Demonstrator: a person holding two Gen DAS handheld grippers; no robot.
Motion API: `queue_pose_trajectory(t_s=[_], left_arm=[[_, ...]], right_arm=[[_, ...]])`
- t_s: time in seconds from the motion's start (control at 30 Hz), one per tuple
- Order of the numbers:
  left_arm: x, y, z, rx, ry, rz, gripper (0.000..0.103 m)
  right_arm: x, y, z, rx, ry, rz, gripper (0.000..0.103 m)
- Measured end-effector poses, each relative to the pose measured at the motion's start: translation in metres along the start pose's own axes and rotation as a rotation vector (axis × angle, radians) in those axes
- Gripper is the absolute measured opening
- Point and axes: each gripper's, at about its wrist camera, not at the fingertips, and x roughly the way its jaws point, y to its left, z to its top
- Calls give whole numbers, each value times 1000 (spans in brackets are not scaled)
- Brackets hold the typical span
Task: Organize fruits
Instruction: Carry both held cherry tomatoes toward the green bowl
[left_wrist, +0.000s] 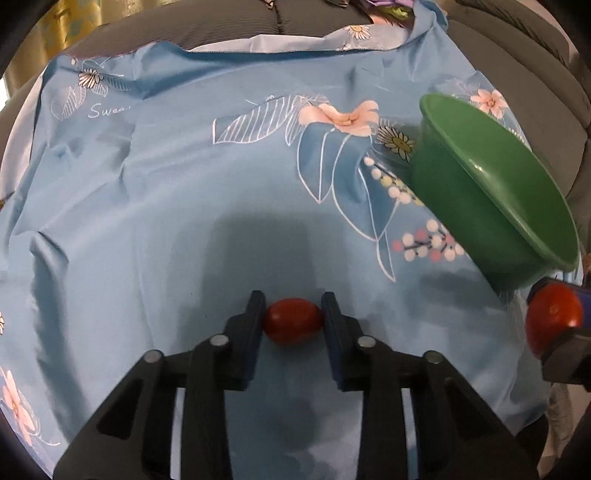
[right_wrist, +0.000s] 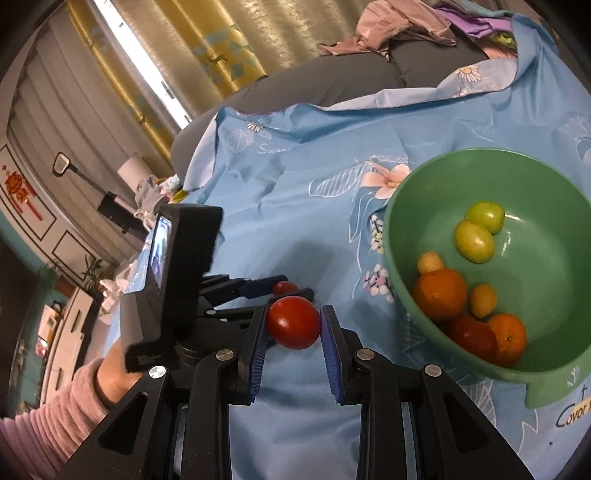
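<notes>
My left gripper is shut on a small oval red tomato, low over the blue floral cloth. My right gripper is shut on a larger round red tomato; it also shows at the right edge of the left wrist view. A green bowl stands to the right and holds green fruits, oranges, small yellow fruits and a red one. In the left wrist view the bowl is at the upper right. The left gripper and its tomato lie just behind the right gripper.
A dark grey sofa backs the cloth, with crumpled clothes on it. Curtains and a window are at the far left. The person's hand in a pink sleeve holds the left gripper.
</notes>
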Motion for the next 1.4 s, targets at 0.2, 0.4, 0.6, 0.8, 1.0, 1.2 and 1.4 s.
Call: queue_pose_trajectory(t_s=[0.2,0.4,0.6,0.8,1.0,1.2,1.4], left_arm=[[-3,8,0,-44,11,-12,29],[-26,6,-4,-69,-3,-13,29],[-65,-7,-11,-49,-45,-2,30],[-100,-18,-18,-33,-95,4,30],[-123,-30,-21,-9,-136,5,30],[-142,-42,-22,15,-167,6,30],[-156,-55,-19,41,-193,6,30]], right_arm=[[3,-1,-1,8,0,11,30],[-2,-1,-1,8,-12,11,30],[-11,2,-1,4,-29,13,30],[-24,5,-2,-1,-54,11,30],[-41,7,-3,-4,-87,11,30],[-55,7,-3,-5,-116,9,30],[-66,3,-3,1,-145,11,30]])
